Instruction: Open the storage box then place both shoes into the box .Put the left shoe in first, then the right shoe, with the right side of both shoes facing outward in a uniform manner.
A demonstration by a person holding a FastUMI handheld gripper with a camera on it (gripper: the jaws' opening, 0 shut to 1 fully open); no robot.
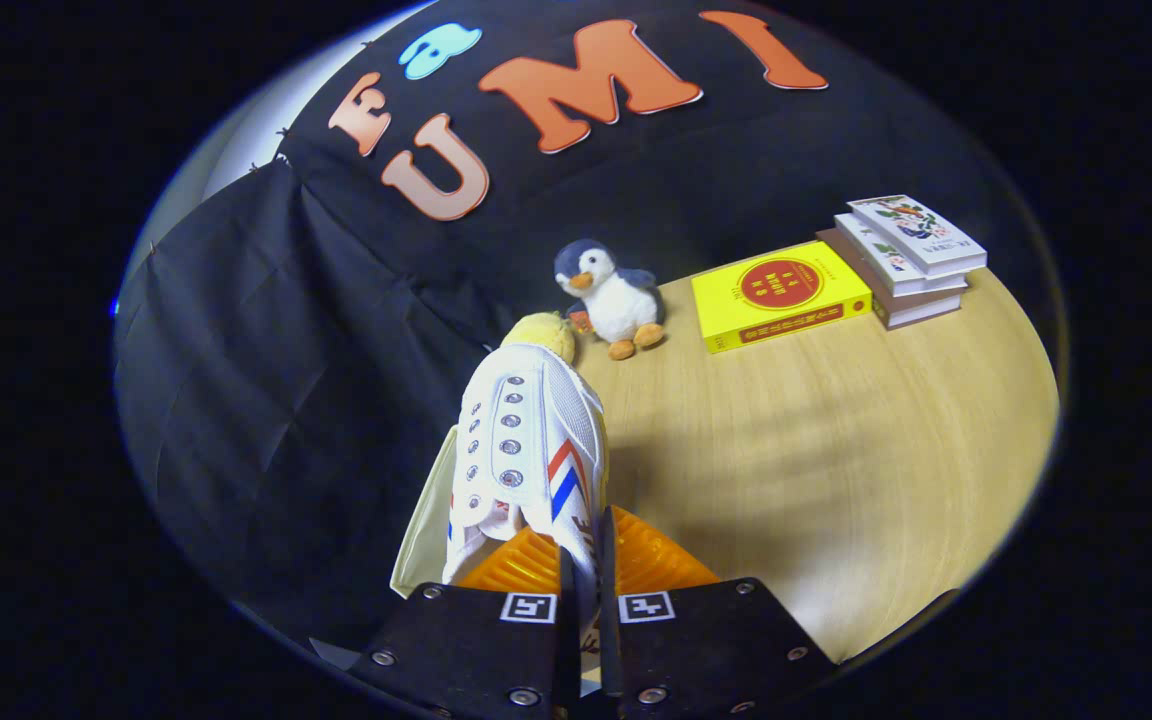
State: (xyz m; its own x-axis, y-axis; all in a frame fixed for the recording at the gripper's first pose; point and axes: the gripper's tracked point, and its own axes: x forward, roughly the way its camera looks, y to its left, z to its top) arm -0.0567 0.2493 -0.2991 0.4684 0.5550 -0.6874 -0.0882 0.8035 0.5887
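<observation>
1. We see the gripper (584, 575) with its two fingers drawn close together, pinching the heel-side collar of a white shoe (526, 450); only a thin slice of the shoe's fabric sits between the fingers.
2. The shoe is lifted off the wooden table (836, 460), hanging from the fingers out ahead of them.
3. Its long axis runs straight away from the fingers, heel at the gripper and toe pointing forward toward the booth's black cloth wall (276, 380).
4. The lace eyelets (508, 425) face us in two rows, so we are looking down on the top of the shoe; a red and blue stripe (564, 480) marks the flank that faces the open table.
5. Just beyond the toe we make out a pale yellow rounded thing (541, 333), partly hidden by the shoe; we cannot tell what it is.
6. A cream-coloured panel (426, 540) shows beside and below the shoe on the wall side; we cannot tell what it belongs to.
7. A plush penguin (611, 295) stands on the table past the toe, near the wall.
8. Farther along the table lie a yellow book (781, 295) and, just beside it, a stack of white books (906, 260).
</observation>
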